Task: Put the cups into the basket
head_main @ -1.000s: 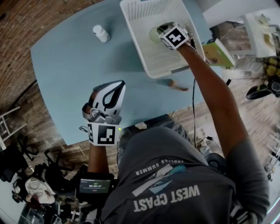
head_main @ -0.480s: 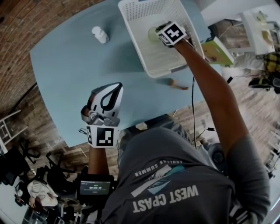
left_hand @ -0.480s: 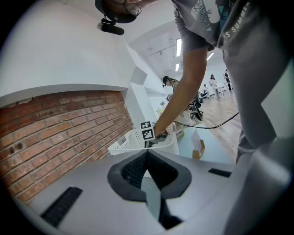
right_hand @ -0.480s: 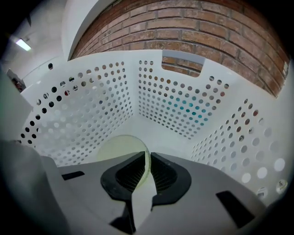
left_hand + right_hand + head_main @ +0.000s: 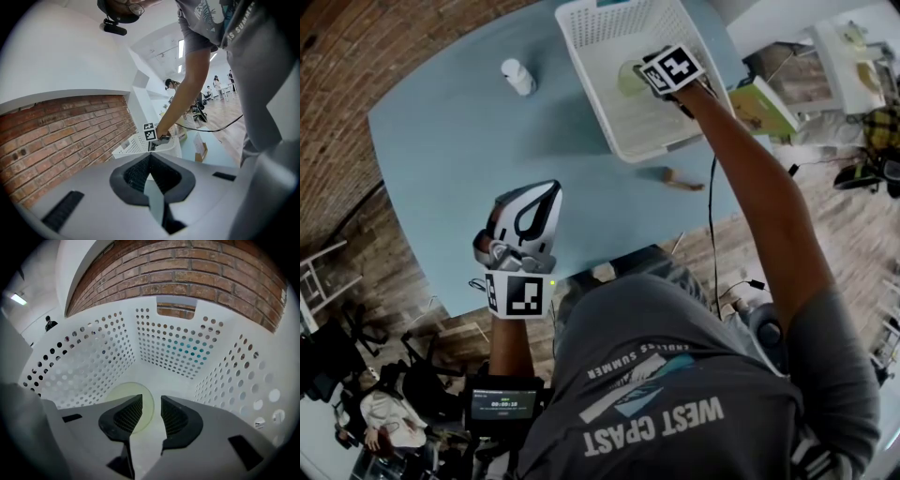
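A white perforated basket (image 5: 598, 37) stands at the table's far right. A pale green cup (image 5: 629, 77) lies on its floor. My right gripper (image 5: 654, 75) reaches down into the basket, and its jaws are opening. In the right gripper view the green cup (image 5: 124, 395) sits just under the left pad, which does not press on it, so my right gripper (image 5: 151, 411) is open. A white cup (image 5: 517, 76) stands on the blue table (image 5: 487, 150) at the far left. My left gripper (image 5: 551, 186) hovers near the front edge, shut and empty (image 5: 151, 161).
A small brown object (image 5: 680, 180) lies on the table just in front of the basket. A green-and-white book (image 5: 764, 108) sits at the table's right edge. The basket walls (image 5: 178, 348) close in around the right gripper on three sides.
My right gripper has shifted slightly deeper into the basket beside the green cup. The left gripper has stayed near the front edge.
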Demonstrator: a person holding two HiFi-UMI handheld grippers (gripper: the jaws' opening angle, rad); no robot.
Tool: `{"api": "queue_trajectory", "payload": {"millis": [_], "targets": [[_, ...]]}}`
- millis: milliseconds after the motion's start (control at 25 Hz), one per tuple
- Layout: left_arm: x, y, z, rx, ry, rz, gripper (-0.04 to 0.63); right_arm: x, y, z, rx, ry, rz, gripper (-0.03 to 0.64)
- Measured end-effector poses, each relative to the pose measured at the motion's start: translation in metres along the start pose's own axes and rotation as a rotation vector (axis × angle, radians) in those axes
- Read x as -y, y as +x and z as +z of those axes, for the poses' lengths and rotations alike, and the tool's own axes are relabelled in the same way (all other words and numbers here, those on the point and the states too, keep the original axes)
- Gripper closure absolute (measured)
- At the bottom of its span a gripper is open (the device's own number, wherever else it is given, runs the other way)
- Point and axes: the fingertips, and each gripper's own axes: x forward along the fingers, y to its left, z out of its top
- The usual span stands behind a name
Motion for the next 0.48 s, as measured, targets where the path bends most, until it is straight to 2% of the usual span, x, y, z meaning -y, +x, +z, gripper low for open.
{"api": "queue_trajectory", "payload": {"millis": [160, 320, 480], "targets": [[0.006, -0.008, -0.005, 0.035, -0.023, 0.000, 0.595, 0.003, -0.014, 0.007, 0.053, 0.018, -0.031, 0.502], [0.002, -0.013, -0.005, 0.012, -0.007, 0.012, 0.595, 0.006, -0.037, 0.022, 0.142, 0.021, -0.081, 0.503], [0.009, -0.024, -0.008, 0.034, 0.021, -0.010, 0.595, -0.003, -0.067, 0.042, 0.243, -0.013, -0.106, 0.519]]}}
